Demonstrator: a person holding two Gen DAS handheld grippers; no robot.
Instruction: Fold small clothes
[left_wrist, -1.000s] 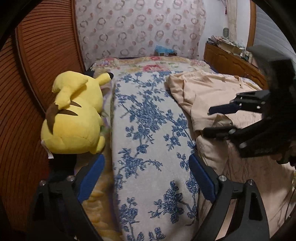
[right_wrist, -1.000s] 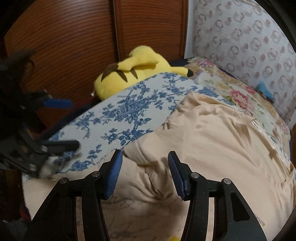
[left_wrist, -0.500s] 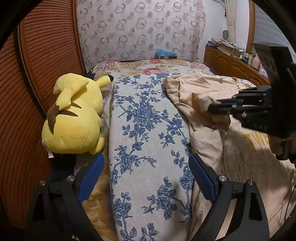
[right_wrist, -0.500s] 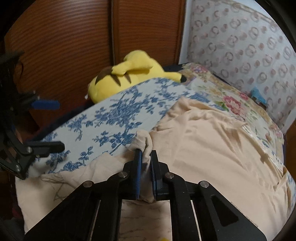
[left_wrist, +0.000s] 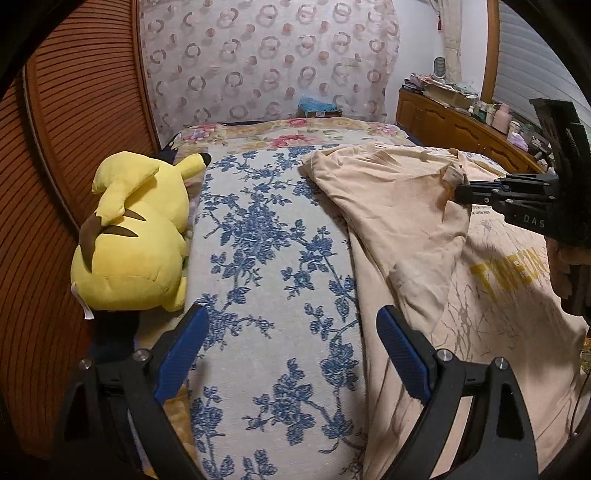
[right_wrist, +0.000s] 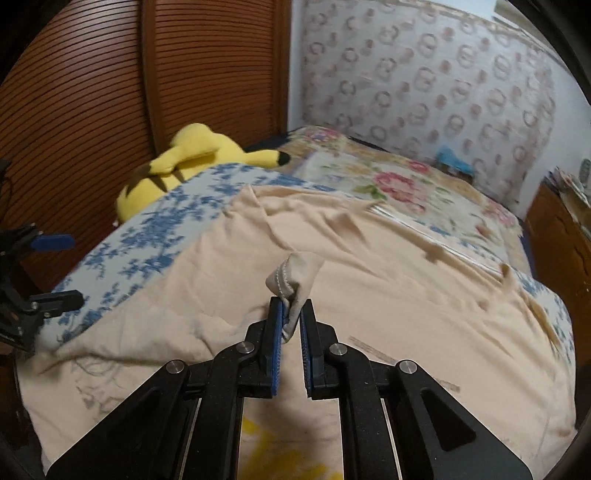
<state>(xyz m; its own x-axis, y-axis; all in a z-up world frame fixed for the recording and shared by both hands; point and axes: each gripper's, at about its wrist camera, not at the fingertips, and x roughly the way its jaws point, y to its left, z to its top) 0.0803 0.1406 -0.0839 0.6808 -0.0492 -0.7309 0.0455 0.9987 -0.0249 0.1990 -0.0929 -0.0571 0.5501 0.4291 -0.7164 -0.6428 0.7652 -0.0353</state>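
A beige T-shirt (left_wrist: 399, 206) with yellow print lies spread on the bed, partly over a blue floral pillow (left_wrist: 273, 258). My right gripper (right_wrist: 291, 314) is shut on a hemmed edge of the shirt (right_wrist: 295, 273) and holds that fold lifted over the shirt's middle; it also shows in the left wrist view (left_wrist: 461, 190), pinching the cloth. My left gripper (left_wrist: 291, 332) is open and empty, low over the floral pillow, left of the shirt. It shows at the left edge of the right wrist view (right_wrist: 55, 269).
A yellow plush toy (left_wrist: 136, 236) lies at the pillow's left against a wooden slatted wardrobe (left_wrist: 74, 110). A floral bedspread (right_wrist: 399, 188) covers the far bed. A wooden dresser (left_wrist: 454, 125) with clutter stands at the right.
My right gripper, open a second ago, shut on the shirt's edge and has carried it up and to the right, uncovering more of the floral pillow. My left gripper has stayed open.
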